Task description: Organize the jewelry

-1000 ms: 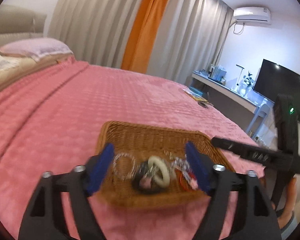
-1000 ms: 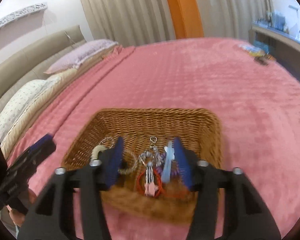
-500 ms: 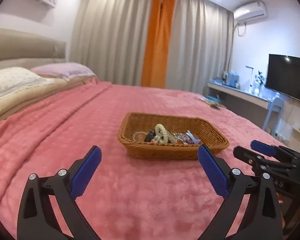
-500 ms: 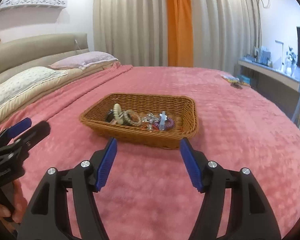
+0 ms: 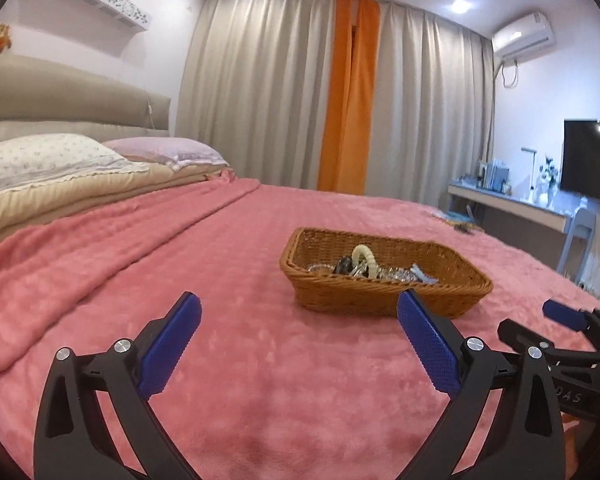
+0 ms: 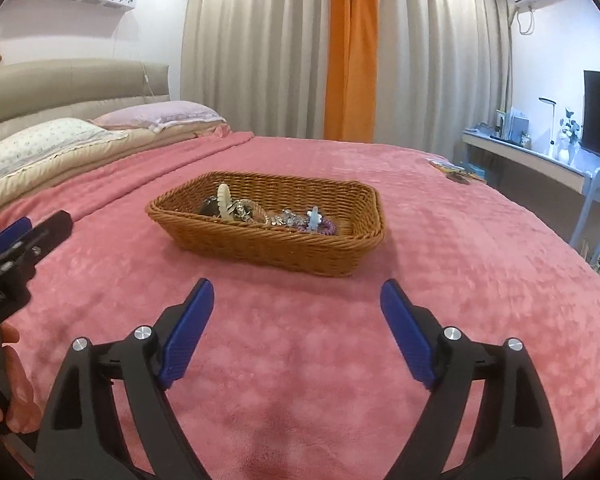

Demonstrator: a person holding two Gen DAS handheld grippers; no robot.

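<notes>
Right wrist view has the wicker basket (image 6: 268, 220) straight ahead of my jaws, sitting flat on the pink blanket (image 6: 460, 280), apart from both fingertips with a strip of bare blanket between. The jewelry (image 6: 260, 214) is all heaped in it: a cream bracelet (image 6: 223, 200) standing on edge toward the left, silvery chains mid-basket, a purple coil tie (image 6: 326, 227) and a pale blue clip (image 6: 313, 216) toward the right. Right gripper (image 6: 296, 320) is spread wide, nothing in it. Left gripper (image 5: 296, 340) is also wide and empty, and from its camera the basket (image 5: 380, 292) sits ahead and toward the right jaw.

Room-wise, blanket runs open on every side of the basket; pillows (image 6: 52, 140) lie far off past my left jaw, and the bed edge drops toward the desk (image 6: 528, 156) beyond the right one.

Compared with a second ago, both grippers have backed out: they were right over the basket then, and now it's well clear ahead.
</notes>
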